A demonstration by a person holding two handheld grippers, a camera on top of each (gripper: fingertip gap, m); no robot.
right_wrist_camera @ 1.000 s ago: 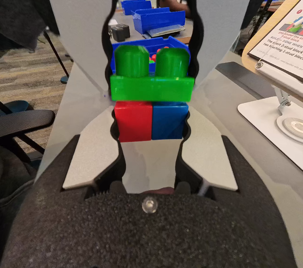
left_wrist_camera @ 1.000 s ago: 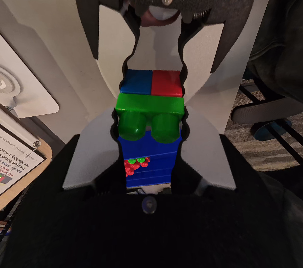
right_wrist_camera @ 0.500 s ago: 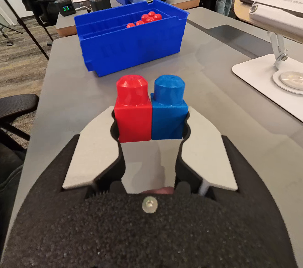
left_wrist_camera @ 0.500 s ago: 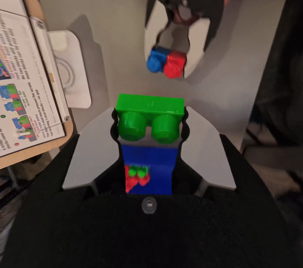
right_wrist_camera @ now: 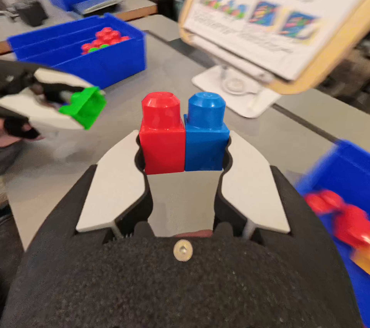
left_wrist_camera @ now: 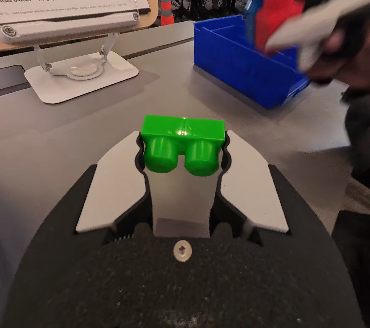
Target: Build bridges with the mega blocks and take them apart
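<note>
My left gripper [left_wrist_camera: 183, 144] is shut on a green two-stud block [left_wrist_camera: 182, 132], studs pointing back at the camera, above the grey table [left_wrist_camera: 80, 128]. My right gripper [right_wrist_camera: 184, 152] is shut on a red one-stud block [right_wrist_camera: 162, 138] and a blue one-stud block [right_wrist_camera: 206, 138] side by side, studs up. In the left wrist view the right gripper [left_wrist_camera: 280, 23] shows blurred with the red block [left_wrist_camera: 276, 7] and the blue block [left_wrist_camera: 254, 5] over a blue bin [left_wrist_camera: 246, 66]. In the right wrist view the left gripper [right_wrist_camera: 66, 106] shows at left with the green block [right_wrist_camera: 86, 106].
A blue bin [right_wrist_camera: 80, 64] with several red and green blocks stands at the back left of the right wrist view. Another blue bin [right_wrist_camera: 344, 174] with red blocks is at the right edge. An instruction board on a white stand [left_wrist_camera: 80, 76] stands on the table. A person sits at a far table.
The green block came off the red and blue pair. The grippers moved apart, the left keeping the green block, the right keeping the pair. Both cameras swung to new views.
</note>
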